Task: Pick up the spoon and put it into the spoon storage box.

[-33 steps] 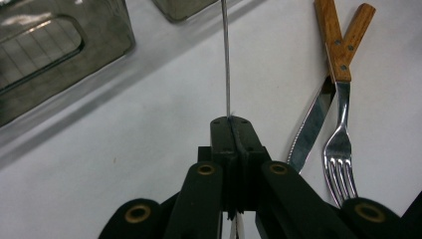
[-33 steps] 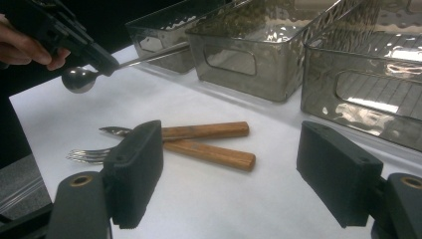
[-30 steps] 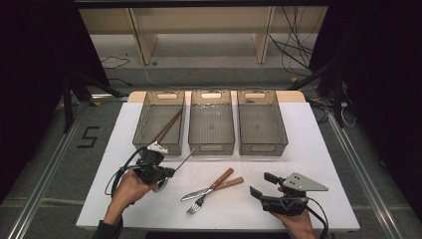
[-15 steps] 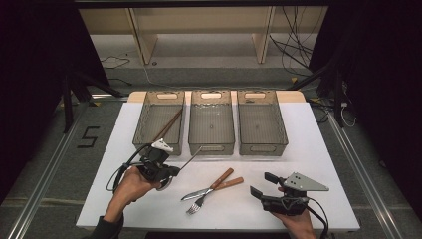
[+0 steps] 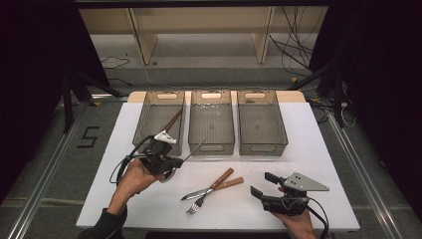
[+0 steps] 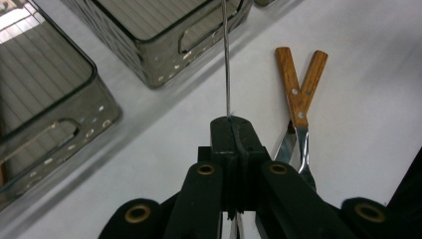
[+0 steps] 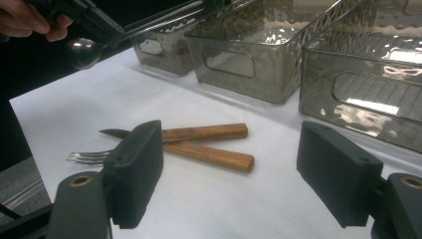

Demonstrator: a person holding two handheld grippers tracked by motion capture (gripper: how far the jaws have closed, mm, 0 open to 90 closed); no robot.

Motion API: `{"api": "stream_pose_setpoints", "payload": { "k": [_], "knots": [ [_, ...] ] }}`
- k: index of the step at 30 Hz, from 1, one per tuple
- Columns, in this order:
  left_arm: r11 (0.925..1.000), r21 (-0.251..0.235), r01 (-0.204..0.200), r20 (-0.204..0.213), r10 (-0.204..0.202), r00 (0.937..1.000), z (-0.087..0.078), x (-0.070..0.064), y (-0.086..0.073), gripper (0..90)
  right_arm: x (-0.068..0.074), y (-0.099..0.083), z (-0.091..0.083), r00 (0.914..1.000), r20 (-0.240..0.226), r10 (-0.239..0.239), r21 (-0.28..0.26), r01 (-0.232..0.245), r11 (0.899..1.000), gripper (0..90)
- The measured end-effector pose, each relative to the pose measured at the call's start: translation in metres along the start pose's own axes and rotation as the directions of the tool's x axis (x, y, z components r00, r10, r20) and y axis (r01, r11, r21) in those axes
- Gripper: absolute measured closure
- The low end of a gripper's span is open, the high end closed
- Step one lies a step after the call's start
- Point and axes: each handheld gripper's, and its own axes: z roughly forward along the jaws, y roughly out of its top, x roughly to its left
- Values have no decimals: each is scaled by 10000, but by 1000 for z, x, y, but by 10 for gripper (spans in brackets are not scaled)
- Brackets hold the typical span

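Note:
My left gripper (image 5: 175, 162) hangs above the table's left side, in front of the left bin, shut on a thin metal spoon (image 6: 226, 59). The spoon's handle (image 5: 195, 148) points toward the middle bin (image 5: 211, 147), and its round bowl (image 7: 82, 52) hangs below the hand. A wooden-handled knife (image 5: 219, 179) and fork (image 5: 226, 185) lie crossed on the white table (image 5: 323, 149). My right gripper (image 5: 262, 183) rests at the front right, open, its pads (image 7: 139, 169) facing the two handles (image 7: 209, 144) with nothing between them.
Three clear grey bins stand in a row at the back: the left bin (image 5: 144, 117) holds a wooden-handled utensil (image 5: 172, 119), the middle bin and the right bin (image 5: 263, 147) look bare inside. Shelving and cables lie beyond the table.
My left gripper has moved a little right and tilted, so the spoon's handle tip swung up toward the middle bin. The right gripper, knife and fork stayed put.

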Motion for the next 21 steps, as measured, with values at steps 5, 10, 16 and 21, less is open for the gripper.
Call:
{"api": "stream_pose_setpoints", "payload": {
  "k": [5,10,16,21],
  "knots": [
    [9996,-284,57,17,-56,10000,3,4,16,895,1,0,0,10000,5,8,1,-8,10000,271],
    [9991,-430,21,-70,-24,10000,8,10,34,895,0,0,0,10000,-12,26,0,-26,10000,271],
    [9985,-540,105,-188,-115,9998,19,17,49,895,0,0,0,10000,-33,29,-13,-29,10000,271],
    [9983,-576,129,-228,-143,9996,26,23,59,895,0,0,-1,10000,-31,31,-34,-31,10000,271]
  ]
}}
